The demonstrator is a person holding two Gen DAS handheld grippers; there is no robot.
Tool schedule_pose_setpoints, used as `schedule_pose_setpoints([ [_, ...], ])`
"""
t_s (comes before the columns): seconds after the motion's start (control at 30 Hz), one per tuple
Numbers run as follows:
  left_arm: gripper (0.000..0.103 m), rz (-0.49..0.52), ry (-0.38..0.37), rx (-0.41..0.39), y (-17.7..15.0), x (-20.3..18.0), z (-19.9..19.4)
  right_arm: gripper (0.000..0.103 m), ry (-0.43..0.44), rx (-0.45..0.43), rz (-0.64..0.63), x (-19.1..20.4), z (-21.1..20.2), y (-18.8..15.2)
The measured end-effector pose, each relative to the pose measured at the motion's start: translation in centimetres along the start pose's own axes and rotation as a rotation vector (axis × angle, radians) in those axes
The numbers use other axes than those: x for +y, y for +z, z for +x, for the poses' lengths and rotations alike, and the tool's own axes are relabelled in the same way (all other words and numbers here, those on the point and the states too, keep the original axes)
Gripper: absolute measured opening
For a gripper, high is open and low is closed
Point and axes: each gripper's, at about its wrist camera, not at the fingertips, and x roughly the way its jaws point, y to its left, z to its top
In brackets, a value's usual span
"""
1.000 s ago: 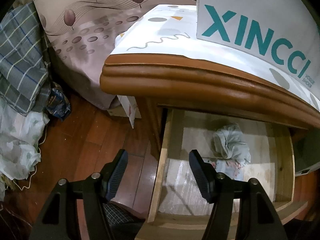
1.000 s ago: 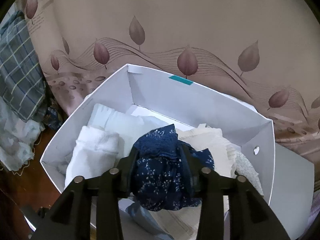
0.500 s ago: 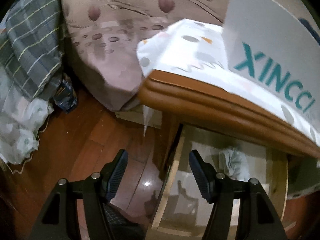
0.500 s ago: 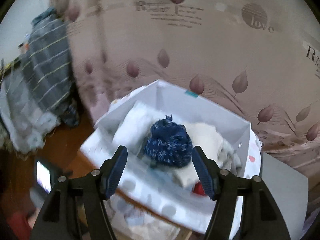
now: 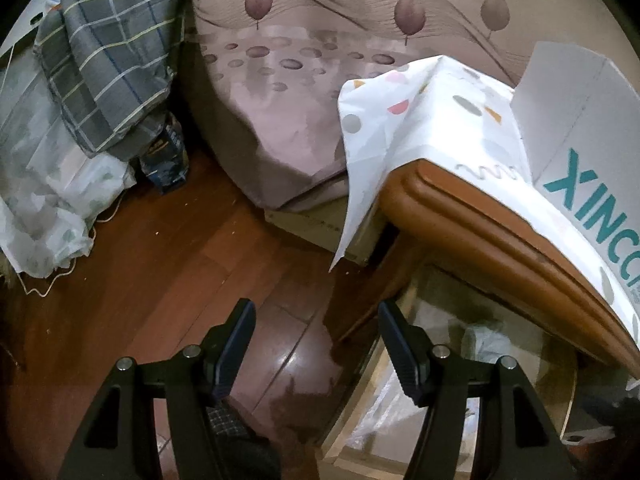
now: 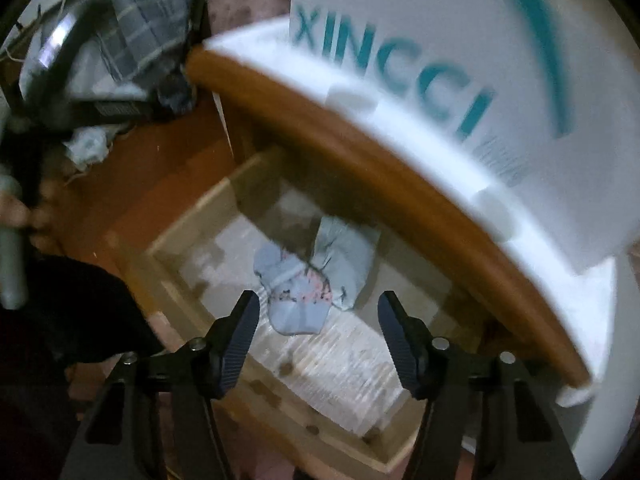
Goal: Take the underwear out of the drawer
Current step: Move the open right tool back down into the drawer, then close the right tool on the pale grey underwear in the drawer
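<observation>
The open wooden drawer (image 6: pixel 188 236) sits under the nightstand top (image 6: pixel 360 152). In it lie a light blue underwear piece with a pink pattern (image 6: pixel 296 304) and a grey-green one (image 6: pixel 346 256). My right gripper (image 6: pixel 318 298) hovers above them, its jaws closing with nothing between the pads. My left gripper (image 5: pixel 316 308) stands open and empty over the wooden floor, left of the drawer (image 5: pixel 360 392). A pale garment (image 5: pixel 484 336) shows dimly inside the drawer. The right wrist view is blurred.
A white box marked XINCCI (image 5: pixel 580 140) stands on a patterned cloth (image 5: pixel 400 120) over the nightstand. A bed with a leaf-print sheet (image 5: pixel 300 80) is behind. Plaid fabric (image 5: pixel 112 60) and a pale bundle (image 5: pixel 48 200) lie at the left. A person's hand (image 6: pixel 16 208) is at the left edge.
My right gripper let go of the dark blue underwear in the white box and dropped down over the open drawer. My left gripper slid left, from above the drawer to above the floor.
</observation>
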Motion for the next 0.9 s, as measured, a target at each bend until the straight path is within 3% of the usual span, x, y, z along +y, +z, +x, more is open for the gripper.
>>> schedule_pose_setpoints([
  [0.23, 0.065, -0.014, 0.026, 0.002, 0.2, 0.6, 0.2, 0.044, -0.062, 0.049, -0.143, 1.3, 6.1, 0.3],
  [0.63, 0.065, -0.016, 0.025, 0.036, 0.1, 0.7, 0.8, 0.041, -0.158, 0.111, -0.318, 2.6, 11.9, 0.1],
  [0.77, 0.065, -0.006, 0.022, 0.035, 0.1, 0.5, 0.8, 0.039, -0.248, 0.111, -0.391, 2.8, 13.5, 0.1],
  [0.9, 0.065, 0.003, 0.021, 0.038, 0.1, 0.2, 0.8, 0.038, -0.268, 0.13, -0.428, 2.8, 15.2, 0.1],
])
